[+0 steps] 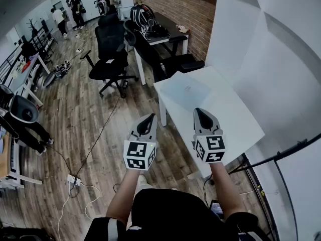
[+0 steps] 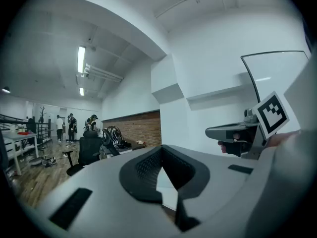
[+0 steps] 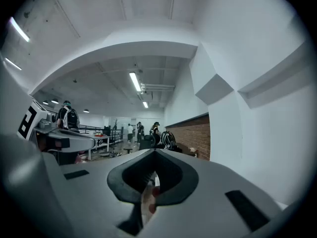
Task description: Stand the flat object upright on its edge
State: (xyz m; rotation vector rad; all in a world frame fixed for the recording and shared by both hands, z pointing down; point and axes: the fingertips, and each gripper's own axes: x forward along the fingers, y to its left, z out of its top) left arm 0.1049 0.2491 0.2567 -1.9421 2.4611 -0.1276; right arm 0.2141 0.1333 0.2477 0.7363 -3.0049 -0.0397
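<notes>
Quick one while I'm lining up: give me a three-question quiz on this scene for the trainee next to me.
1. True or false: the left gripper is clamped on the flat object.
2. Where does the flat object lie? A) flat on the white table; B) on the wooden floor; C) on the seat of the black chair.
3. Fill in the blank: the right gripper has its jaws ____.

Key: 1 false, it is held short of the object and touches nothing; 2 A; 3 shut.
</notes>
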